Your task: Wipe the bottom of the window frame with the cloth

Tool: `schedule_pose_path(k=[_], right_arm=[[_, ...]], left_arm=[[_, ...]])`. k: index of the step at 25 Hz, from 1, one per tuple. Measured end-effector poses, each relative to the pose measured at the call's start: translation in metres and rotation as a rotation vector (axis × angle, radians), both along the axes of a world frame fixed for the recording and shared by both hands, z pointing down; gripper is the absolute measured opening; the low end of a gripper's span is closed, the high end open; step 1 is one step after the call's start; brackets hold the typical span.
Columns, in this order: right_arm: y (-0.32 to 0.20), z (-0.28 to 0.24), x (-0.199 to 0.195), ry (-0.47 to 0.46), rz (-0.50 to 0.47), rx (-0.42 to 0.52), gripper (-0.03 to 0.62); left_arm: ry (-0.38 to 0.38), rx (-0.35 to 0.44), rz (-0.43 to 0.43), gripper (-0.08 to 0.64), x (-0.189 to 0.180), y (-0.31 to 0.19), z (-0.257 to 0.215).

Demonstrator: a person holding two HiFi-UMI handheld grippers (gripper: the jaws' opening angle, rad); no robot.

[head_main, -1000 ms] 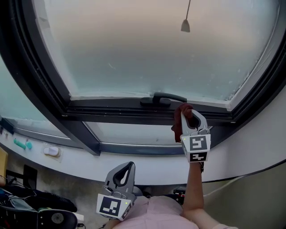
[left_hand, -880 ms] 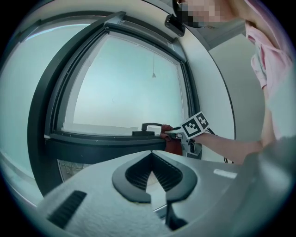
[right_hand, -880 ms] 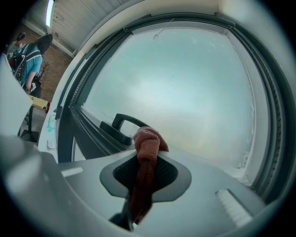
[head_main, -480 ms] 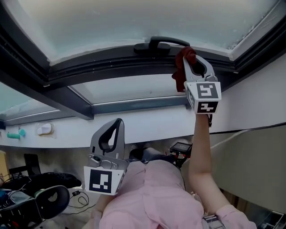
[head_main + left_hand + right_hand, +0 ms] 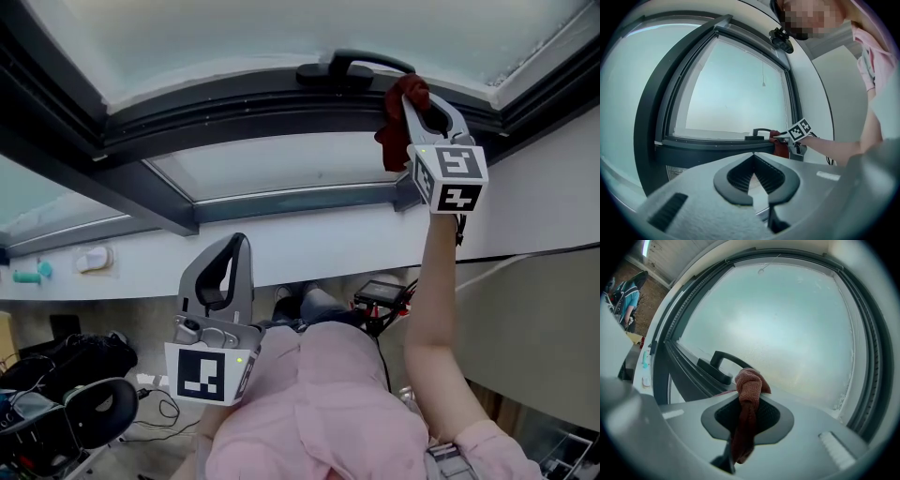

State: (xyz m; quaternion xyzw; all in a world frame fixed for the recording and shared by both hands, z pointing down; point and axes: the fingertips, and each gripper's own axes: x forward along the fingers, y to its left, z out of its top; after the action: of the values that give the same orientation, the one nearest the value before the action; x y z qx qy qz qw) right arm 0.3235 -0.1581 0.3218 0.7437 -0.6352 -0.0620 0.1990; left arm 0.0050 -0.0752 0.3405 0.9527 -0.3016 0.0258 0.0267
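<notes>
The right tongs [image 5: 749, 401] are clamped on a rust-red cloth [image 5: 749, 383], the jaws closed onto it with only its thickness between them. The cloth's long axis runs along the jaws. Its bunched, knotted end sticks out past the tips and points at the window, and its thin tail hangs back below the jaws. In the head view that knot lies at the bottom rail of the dark window frame [image 5: 253, 108], just to the right of the black window handle [image 5: 352, 66]. Whether it presses on the rail cannot be told. The left tongs [image 5: 753, 158] hang low, well apart from the frame, near the person's pink shirt [image 5: 319, 403], their tips together and holding nothing.
</notes>
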Motion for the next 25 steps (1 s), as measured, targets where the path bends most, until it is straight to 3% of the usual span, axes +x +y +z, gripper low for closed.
schedule_pose_path(k=[25], right_arm=[[0.009,-0.001,0.021,-0.008,0.039,0.031,0.061]], left_arm=[[0.018,0.006,0.047,-0.005,0.014,-0.002,-0.001]])
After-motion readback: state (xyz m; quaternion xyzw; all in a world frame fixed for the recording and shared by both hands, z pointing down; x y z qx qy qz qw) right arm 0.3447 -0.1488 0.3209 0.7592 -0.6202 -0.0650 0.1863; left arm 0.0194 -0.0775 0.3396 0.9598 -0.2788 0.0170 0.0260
